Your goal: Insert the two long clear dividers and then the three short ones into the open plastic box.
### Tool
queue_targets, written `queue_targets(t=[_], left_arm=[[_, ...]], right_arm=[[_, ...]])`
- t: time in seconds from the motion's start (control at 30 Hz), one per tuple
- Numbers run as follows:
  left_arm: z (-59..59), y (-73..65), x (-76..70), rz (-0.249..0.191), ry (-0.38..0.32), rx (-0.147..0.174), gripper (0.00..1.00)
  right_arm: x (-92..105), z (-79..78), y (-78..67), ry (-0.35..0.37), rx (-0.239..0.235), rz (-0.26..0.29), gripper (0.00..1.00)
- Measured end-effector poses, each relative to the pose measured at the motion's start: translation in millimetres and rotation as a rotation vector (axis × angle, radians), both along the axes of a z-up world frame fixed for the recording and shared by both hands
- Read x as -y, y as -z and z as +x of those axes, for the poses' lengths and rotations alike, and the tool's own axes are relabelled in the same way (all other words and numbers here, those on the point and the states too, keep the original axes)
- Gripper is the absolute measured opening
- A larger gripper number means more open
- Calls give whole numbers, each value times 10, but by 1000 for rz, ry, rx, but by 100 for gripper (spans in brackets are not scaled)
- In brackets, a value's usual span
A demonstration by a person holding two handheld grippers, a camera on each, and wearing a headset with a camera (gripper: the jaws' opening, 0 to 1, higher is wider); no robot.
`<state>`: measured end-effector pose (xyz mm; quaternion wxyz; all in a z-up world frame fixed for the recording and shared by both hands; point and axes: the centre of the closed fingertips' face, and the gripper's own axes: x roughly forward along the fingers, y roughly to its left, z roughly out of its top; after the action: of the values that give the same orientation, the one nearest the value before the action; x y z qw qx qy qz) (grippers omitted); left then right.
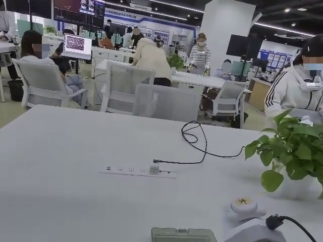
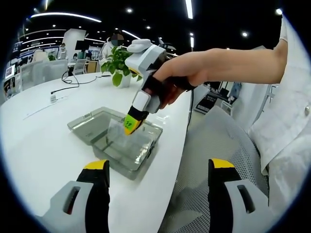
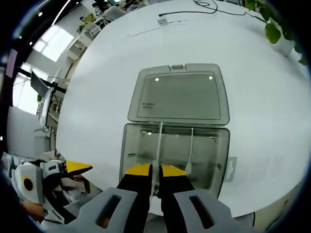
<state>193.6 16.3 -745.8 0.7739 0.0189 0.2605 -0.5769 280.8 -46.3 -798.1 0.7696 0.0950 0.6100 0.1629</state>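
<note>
White tabletop (image 3: 97,73), box (image 3: 206,154) near edge, right tool (image 3: 154,169) pinching divider (image 3: 159,143)

I see the clear plastic box (image 3: 214,158) open, its tray hinged to the lid (image 3: 177,94), which lies flat and fully folded back. Two long clear dividers stand on edge in the tray. The first divider (image 3: 159,141) and second divider (image 3: 190,150) run straight away from the lid, parallel and apart, making three lanes.
</note>
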Motion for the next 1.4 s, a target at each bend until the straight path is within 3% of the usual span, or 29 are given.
queue_targets(t=[0.17, 0.43, 0.8, 1.17, 1.4], left_arm=[[-19, 15, 3, -1, 5, -2, 86], [-13, 46, -1, 9, 3, -7, 86], [8, 87, -19, 16, -7, -14, 90], [22, 112, -29, 30, -21, -21, 90], [14, 82, -36, 40, -39, -22, 89]], right_arm=[[-46, -5, 15, -65, 10, -39, 7], [-102, 21, 56, -100, 17, -42, 8], [-140, 15, 227, -134, 39, -44, 9], [-141, 13, 258, -132, 65, -1, 10], [-144, 39, 175, -78, 98, 88, 12]])
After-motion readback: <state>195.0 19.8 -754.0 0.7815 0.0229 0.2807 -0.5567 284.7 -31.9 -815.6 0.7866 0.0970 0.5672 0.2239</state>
